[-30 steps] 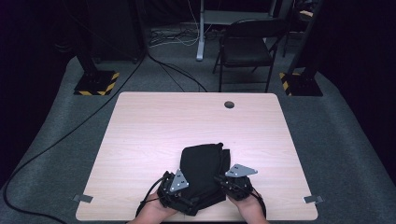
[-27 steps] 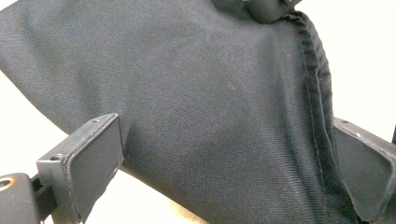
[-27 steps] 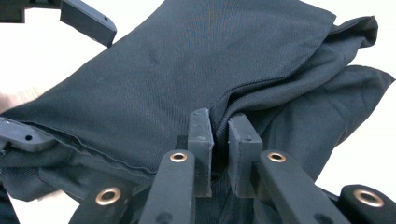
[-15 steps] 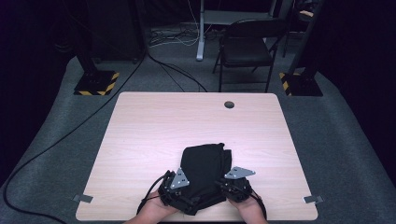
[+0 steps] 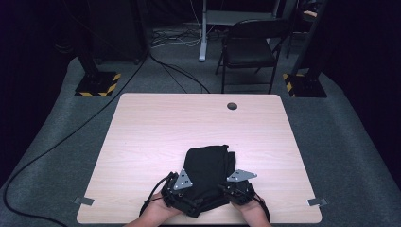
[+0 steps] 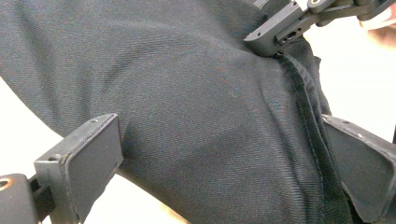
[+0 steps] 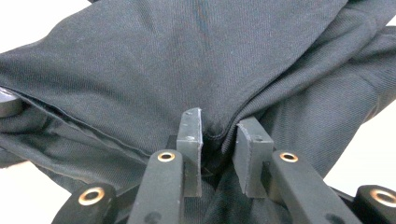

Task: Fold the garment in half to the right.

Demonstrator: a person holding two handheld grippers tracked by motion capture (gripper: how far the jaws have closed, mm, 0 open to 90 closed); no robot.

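At the lower middle of the bench (image 5: 142,142), the left claw (image 5: 182,196) stands wide apart around the folded black garment (image 5: 208,165), while the right claw (image 7: 218,140), its jaws just easing open, barely pinches a fold, so that edge could slip and the fold spring loose.

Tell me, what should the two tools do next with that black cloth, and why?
Probably the right tool should finish opening and back off the black cloth. Its jaws have just been opening, with a fold between them. The cloth lies folded near the table's front edge, and the left tool stands wide around it.
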